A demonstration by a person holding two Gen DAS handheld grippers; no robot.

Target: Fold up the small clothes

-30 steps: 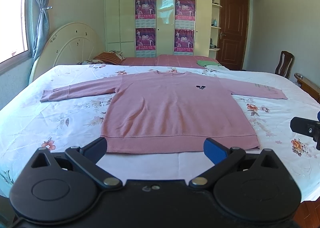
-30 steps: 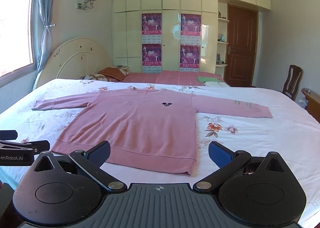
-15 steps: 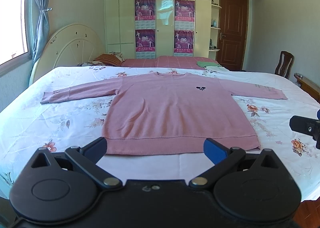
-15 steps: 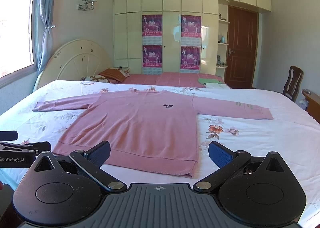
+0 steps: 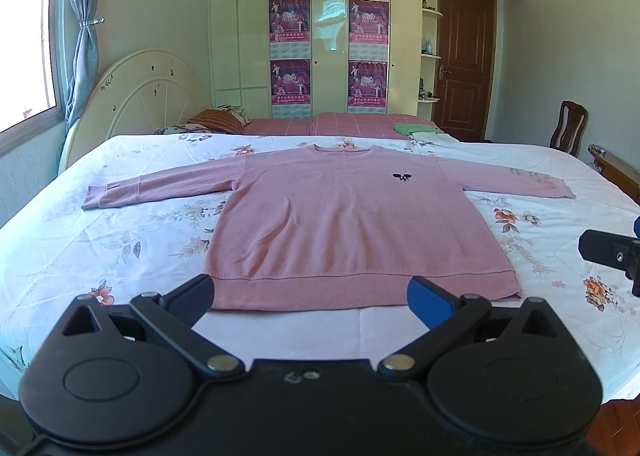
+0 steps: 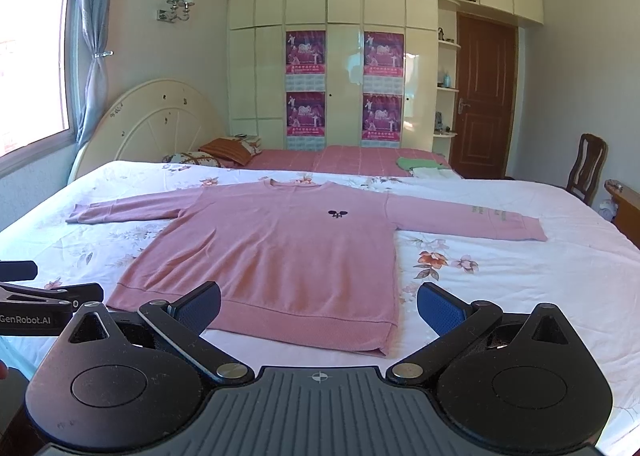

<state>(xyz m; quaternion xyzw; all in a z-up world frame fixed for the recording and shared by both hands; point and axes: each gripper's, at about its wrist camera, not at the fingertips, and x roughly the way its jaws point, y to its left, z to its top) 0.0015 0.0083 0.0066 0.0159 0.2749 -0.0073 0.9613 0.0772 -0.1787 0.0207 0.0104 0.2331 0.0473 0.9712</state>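
I had both the left gripper [image 5: 310,294] and the right gripper [image 6: 319,306] spread wide, empty, short of the hem of the pink sweater [image 5: 344,223] lying flat on the floral bedsheet [image 5: 100,240]. I judged one pinch might snag the sheet too. Wardrobe [image 6: 340,55] and door [image 6: 486,103] stood beyond.

Each black tool [image 5: 310,296] [image 6: 318,310] carries blue fingertips [image 6: 440,312], silver pivot screws, round side discs.
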